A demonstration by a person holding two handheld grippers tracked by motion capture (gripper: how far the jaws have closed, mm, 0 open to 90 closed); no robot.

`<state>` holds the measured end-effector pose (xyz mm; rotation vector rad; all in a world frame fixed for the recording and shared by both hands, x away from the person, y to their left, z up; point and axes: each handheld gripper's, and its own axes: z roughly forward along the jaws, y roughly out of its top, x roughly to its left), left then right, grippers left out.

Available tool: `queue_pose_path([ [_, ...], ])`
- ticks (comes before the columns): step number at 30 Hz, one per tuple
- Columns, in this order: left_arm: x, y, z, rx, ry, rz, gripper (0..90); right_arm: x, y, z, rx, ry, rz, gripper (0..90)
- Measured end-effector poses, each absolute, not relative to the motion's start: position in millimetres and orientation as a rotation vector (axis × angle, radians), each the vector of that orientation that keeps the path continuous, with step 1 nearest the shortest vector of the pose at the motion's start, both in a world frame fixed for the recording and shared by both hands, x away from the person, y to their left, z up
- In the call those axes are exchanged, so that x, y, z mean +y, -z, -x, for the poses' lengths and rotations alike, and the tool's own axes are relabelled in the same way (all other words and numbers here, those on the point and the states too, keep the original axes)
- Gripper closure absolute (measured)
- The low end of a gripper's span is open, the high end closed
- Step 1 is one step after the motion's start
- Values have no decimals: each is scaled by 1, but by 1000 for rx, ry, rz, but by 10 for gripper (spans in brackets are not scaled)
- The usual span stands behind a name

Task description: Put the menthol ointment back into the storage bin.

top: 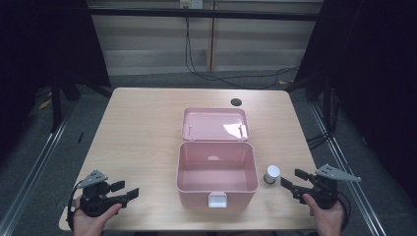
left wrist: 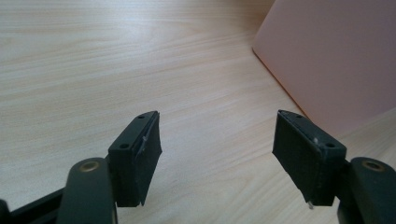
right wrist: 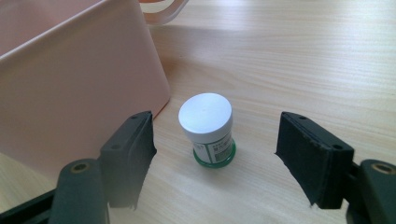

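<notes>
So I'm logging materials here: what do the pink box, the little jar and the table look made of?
Pink box: likely moulded plastic, smooth and semi-glossy, with a glare patch on its open lid. Jar: probably plastic, with a matte white cap, a printed label and a green base. Table: pale wood grain, perhaps laminate, low sheen.

Item: small white-capped jar (right wrist: 206, 127) | Markings: printed label, green base | Pose: upright | Location: on desk (top: 142, 128), just right of open pink storage box (top: 217, 172), apart from its wall | Box: lid laid back, interior bare
</notes>
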<state>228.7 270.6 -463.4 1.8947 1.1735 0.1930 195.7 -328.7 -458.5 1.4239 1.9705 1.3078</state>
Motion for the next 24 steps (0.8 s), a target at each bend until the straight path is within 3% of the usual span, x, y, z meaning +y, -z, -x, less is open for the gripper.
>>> queue_pose_path([
  [12,270,463,-228,1165,-195,-1905,322,-328,456,-196,2042,-1295,-1454,336],
  [14,270,463,-228,1164,-192,-1905,322,-325,455,-197,2079,-1259,-1419,407],
  [20,270,462,-228,1161,-193,-1908,322,-319,446,-201,2171,-1189,-1441,408],
  [24,270,463,-229,1161,-180,-1916,310,-316,434,-207,2231,-1158,-1413,344],
])
